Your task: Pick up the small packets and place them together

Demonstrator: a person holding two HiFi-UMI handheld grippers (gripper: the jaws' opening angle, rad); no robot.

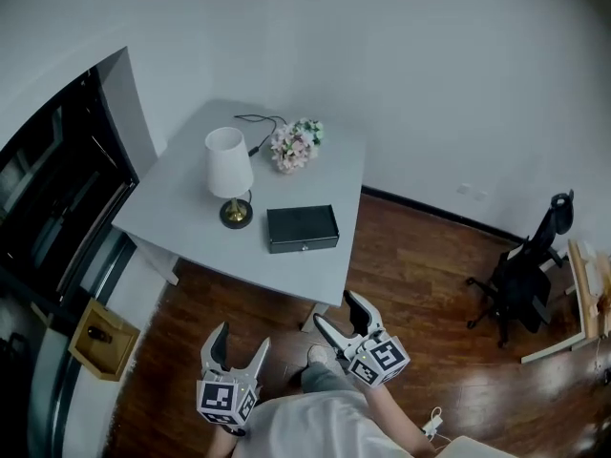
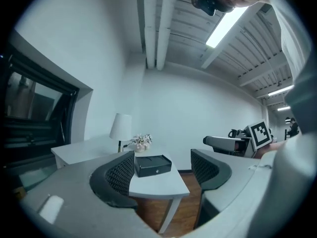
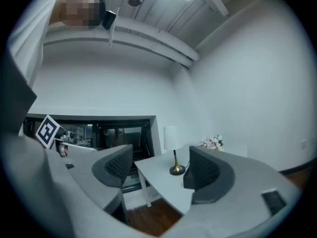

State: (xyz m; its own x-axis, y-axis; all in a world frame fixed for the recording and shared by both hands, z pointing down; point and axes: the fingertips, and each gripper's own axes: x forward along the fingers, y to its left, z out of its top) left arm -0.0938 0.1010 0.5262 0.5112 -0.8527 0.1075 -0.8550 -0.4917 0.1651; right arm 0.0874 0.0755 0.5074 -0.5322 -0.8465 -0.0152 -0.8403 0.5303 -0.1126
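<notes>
No small packets show in any view. A grey table (image 1: 191, 218) carries a black box (image 1: 302, 228), a white lamp (image 1: 229, 165) and a bunch of flowers (image 1: 296, 144). My left gripper (image 1: 239, 340) hangs short of the table's near edge, open and holding nothing. My right gripper (image 1: 334, 310) is beside it near the table's corner, also open with nothing in it. In the left gripper view the black box (image 2: 152, 165) shows between the parted jaws, far off. The right gripper view looks past its parted jaws at the lamp's brass base (image 3: 176, 170).
A dark window frame (image 1: 57, 189) runs along the left wall. A small wooden crate (image 1: 100, 340) sits on the floor at the left. A black office chair (image 1: 523, 275) and wooden boards (image 1: 582, 294) stand at the right on the wood floor.
</notes>
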